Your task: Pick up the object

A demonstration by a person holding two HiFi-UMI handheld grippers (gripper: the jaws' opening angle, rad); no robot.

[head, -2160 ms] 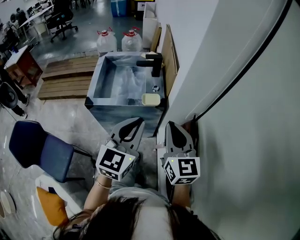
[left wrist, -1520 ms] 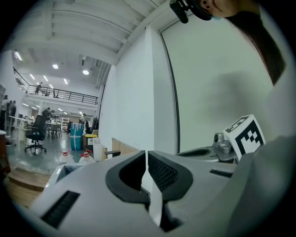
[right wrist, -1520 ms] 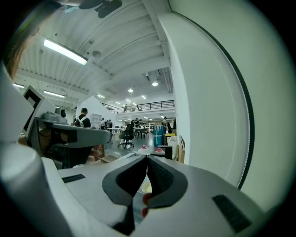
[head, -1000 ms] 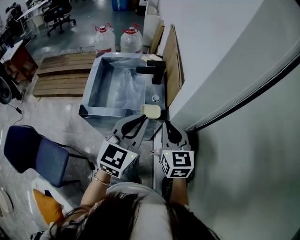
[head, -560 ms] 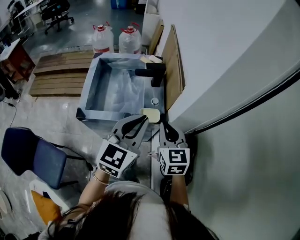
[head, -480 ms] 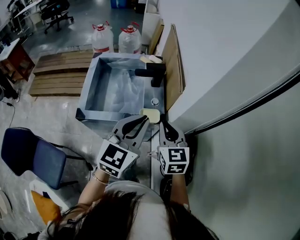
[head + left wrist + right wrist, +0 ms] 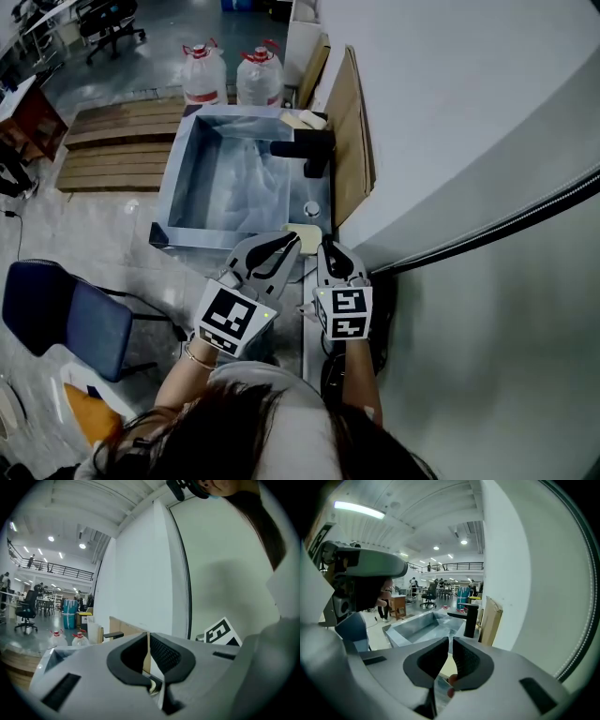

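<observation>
A pale yellow bar [image 7: 302, 230], like a sponge or soap, lies on the near right corner of the steel sink [image 7: 178, 192], in front of the black faucet [image 7: 306, 150]. My left gripper [image 7: 292, 238] is shut and empty, its tips just over the bar's near left edge. Beside it my right gripper [image 7: 325, 246] is also shut and empty, just right of the bar. In the right gripper view the bar [image 7: 446, 666] shows below the closed jaws of the right gripper [image 7: 451, 641]. The left gripper view shows the left gripper [image 7: 149, 637] with its jaws together.
A wooden board [image 7: 352, 141] leans on the white wall [image 7: 469, 112] right of the sink. Two water jugs [image 7: 204, 64] stand beyond it, next to wooden pallets [image 7: 112, 141]. A blue chair [image 7: 66, 314] is at the left. A black strip [image 7: 487, 225] runs along the wall.
Both grippers have moved forward to the sink's near right corner. The yellow bar, fully visible before, is now partly covered by their tips. Both stayed shut.
</observation>
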